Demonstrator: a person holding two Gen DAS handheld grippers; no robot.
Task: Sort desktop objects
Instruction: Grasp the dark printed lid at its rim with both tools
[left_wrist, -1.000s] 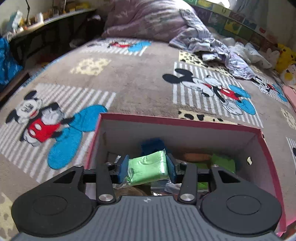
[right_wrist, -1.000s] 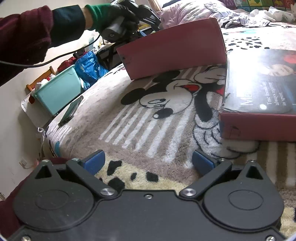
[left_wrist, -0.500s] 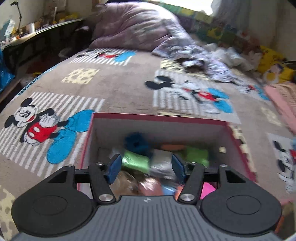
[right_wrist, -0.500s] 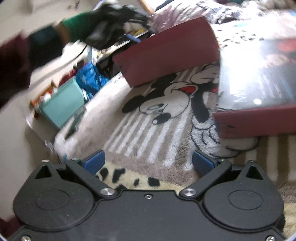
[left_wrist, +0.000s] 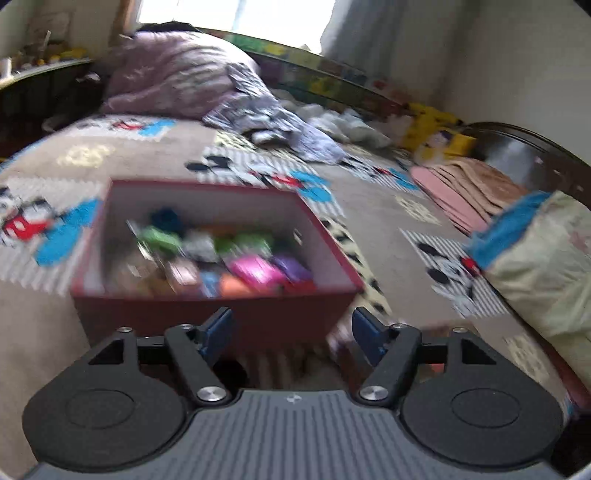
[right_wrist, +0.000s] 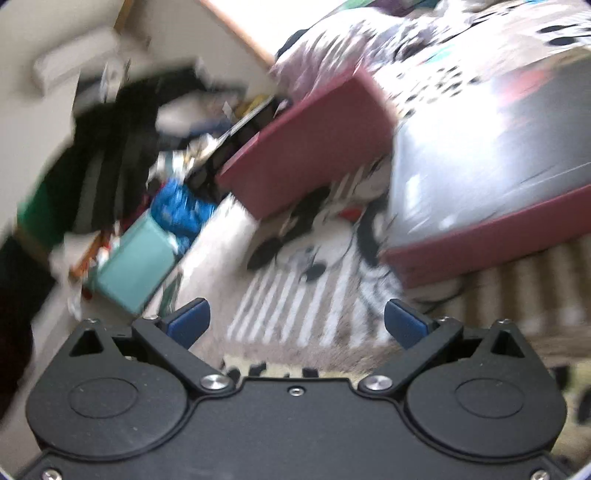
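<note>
The red box sits open-topped on the cartoon-mouse blanket that covers the bed, and it is already well filled: a blurred jumble of small packets in green, pink, purple, orange and blue lies on its floor, too smeared to name one by one. The left gripper hangs just outside the box's near wall, its blue pads apart with nothing between them, and the jaws are opening wider at this moment; the judgement is that one drop into the box is finished and this hand is free for another object. In the right wrist view the same box shows as a tilted red wall, with its lid, glossy grey on top and red at the rim, lying just beside it toward the blanket's right. The right gripper hovers over the striped patch of blanket near the bed's left edge, its pads spread wide and empty. No loose object to sort is plain in either view, so the next move seems to call for finding one, perhaps off the bed's edge where a teal container and clutter lie, then lining open jaws over it before closing. Both views are motion-blurred, which hides fine detail.
</note>
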